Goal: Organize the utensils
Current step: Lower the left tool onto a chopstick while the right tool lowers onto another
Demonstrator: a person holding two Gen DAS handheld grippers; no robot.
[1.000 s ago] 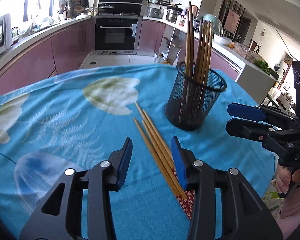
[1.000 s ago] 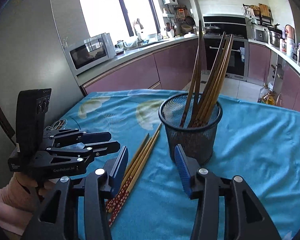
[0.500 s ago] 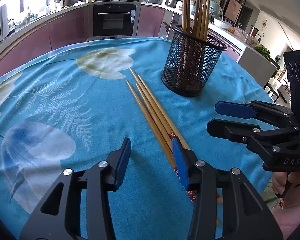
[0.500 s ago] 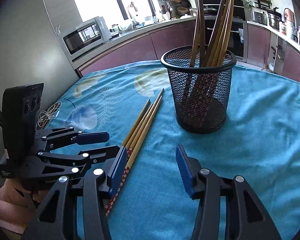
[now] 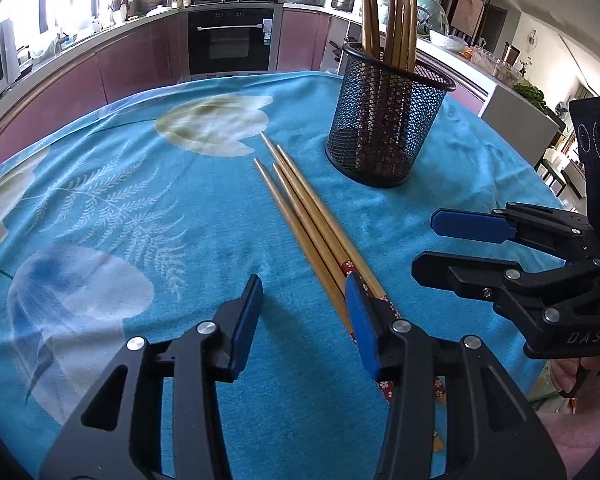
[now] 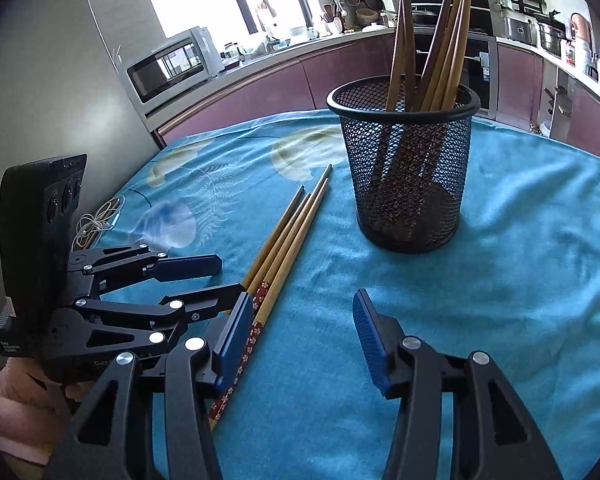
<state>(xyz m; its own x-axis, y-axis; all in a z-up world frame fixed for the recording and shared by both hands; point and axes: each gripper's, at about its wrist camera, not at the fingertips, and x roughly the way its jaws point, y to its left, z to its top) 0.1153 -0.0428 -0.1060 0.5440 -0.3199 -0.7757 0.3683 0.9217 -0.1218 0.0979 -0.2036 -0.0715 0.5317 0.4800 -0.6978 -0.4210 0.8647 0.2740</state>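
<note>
Change: both grippers have sunk toward the tablecloth since a second ago, and the mesh cup looms larger.
Left wrist view: left gripper [image 5: 304,300] gapes fairly wide over bare blue tablecloth [image 5: 100,200], empty; its right finger overlaps the loose chopsticks [image 5: 300,208] lying mid-table. Mesh cup [image 5: 388,124] of upright chopsticks stands beyond, toward the far right edge.
Right wrist view: right gripper [image 6: 302,316] open, empty; loose chopsticks [image 6: 288,236] pass beside its left finger. Mesh cup [image 6: 410,168] ahead.

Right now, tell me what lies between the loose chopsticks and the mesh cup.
Only bare blue tablecloth separates the loose chopsticks from the mesh cup; the right wrist view shows the gap clearly.
</note>
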